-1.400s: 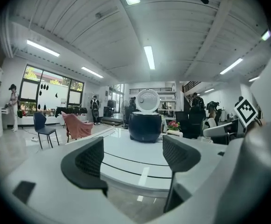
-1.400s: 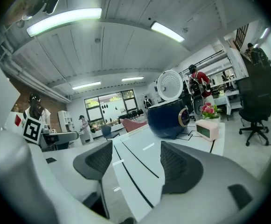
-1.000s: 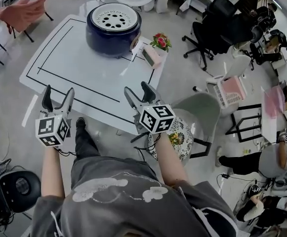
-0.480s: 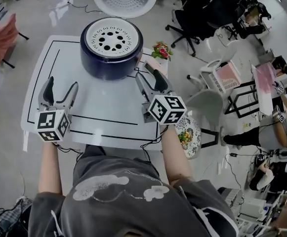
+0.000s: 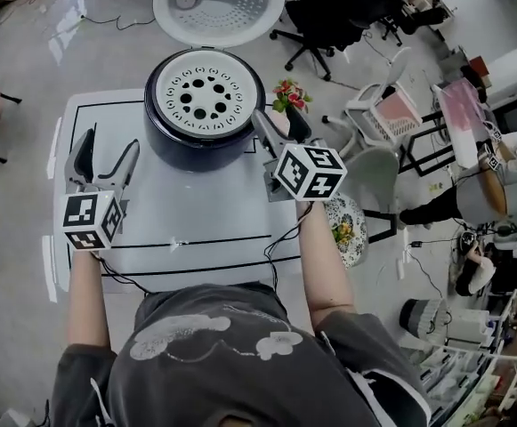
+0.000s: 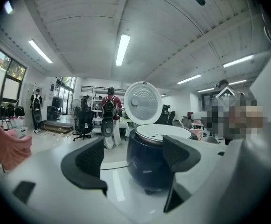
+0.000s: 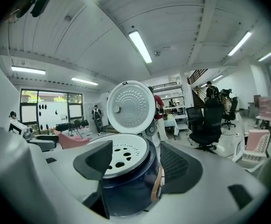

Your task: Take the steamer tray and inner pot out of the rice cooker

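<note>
A dark blue rice cooker (image 5: 176, 132) stands at the far side of the white table (image 5: 196, 212), its round lid (image 5: 218, 3) swung open behind it. A white steamer tray (image 5: 204, 90) with several round holes sits in its top; the inner pot is hidden beneath. My left gripper (image 5: 103, 155) hovers open over the table's left part, short of the cooker (image 6: 151, 164). My right gripper (image 5: 278, 124) is open, close to the cooker's right side (image 7: 126, 183), nothing between its fingers. The tray (image 7: 123, 157) shows just past its left finger.
A small red flower pot (image 5: 291, 92) stands at the table's far right corner. A patterned stool (image 5: 345, 229) sits right of the table, with office chairs (image 5: 325, 12) and a pink basket (image 5: 396, 118) beyond. People stand in the background of the left gripper view.
Both grippers have moved forward over the table toward the cooker. The right one now reaches its right side; the left sits over the table's left part. Both stay open.
</note>
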